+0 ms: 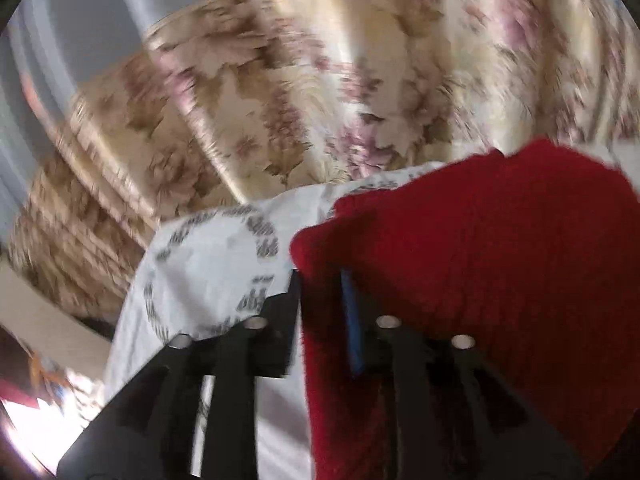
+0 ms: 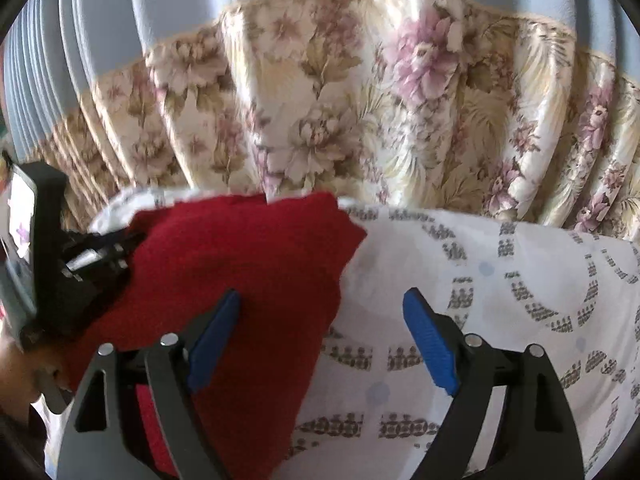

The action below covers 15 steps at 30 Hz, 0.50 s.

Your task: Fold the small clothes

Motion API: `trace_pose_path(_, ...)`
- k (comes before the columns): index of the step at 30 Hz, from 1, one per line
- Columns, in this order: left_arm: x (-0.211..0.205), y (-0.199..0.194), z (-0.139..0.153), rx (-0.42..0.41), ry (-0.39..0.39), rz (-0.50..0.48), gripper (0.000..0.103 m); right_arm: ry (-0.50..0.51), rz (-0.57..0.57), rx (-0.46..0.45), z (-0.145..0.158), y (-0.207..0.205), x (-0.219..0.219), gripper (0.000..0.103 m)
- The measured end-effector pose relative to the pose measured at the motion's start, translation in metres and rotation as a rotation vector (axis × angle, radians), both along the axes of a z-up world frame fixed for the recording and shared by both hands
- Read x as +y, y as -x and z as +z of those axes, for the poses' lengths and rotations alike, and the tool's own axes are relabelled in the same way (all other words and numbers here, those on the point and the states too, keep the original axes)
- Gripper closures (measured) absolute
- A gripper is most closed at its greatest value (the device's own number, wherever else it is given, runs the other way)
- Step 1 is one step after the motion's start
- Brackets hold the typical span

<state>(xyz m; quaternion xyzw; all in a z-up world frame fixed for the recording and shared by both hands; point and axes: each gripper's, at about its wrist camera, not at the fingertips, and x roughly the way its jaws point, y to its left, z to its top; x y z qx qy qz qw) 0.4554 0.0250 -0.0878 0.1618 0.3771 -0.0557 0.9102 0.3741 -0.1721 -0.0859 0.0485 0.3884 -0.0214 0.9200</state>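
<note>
A red knit garment (image 1: 472,248) lies on a white patterned bedsheet (image 1: 208,264). My left gripper (image 1: 320,280) is shut on the garment's edge, its cloth draped over the right finger. In the right wrist view the same red garment (image 2: 248,256) lies left of centre on the sheet (image 2: 500,280). My right gripper (image 2: 320,300) is open, blue pads (image 2: 430,344) wide apart, its left finger over the garment, its right finger over bare sheet. The left gripper (image 2: 120,248) shows at the garment's left edge.
A floral curtain (image 2: 360,100) hangs behind the bed, with a pale blue curtain (image 2: 160,8) above it. The left wrist view is blurred by motion. A bright area and clutter sit at the lower left (image 1: 40,392).
</note>
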Motion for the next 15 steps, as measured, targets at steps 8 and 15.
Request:
trace_pose_path(8, 0.040, 0.027, 0.016, 0.032, 0.148, 0.063, 0.011, 0.061, -0.011, 0.023, 0.002, 0.011, -0.003, 0.016)
trace_pose_path(15, 0.052, 0.063, 0.041, 0.040, 0.342, -0.002, 0.008, -0.061, 0.012, -0.068, 0.029, 0.033, 0.004, 0.014)
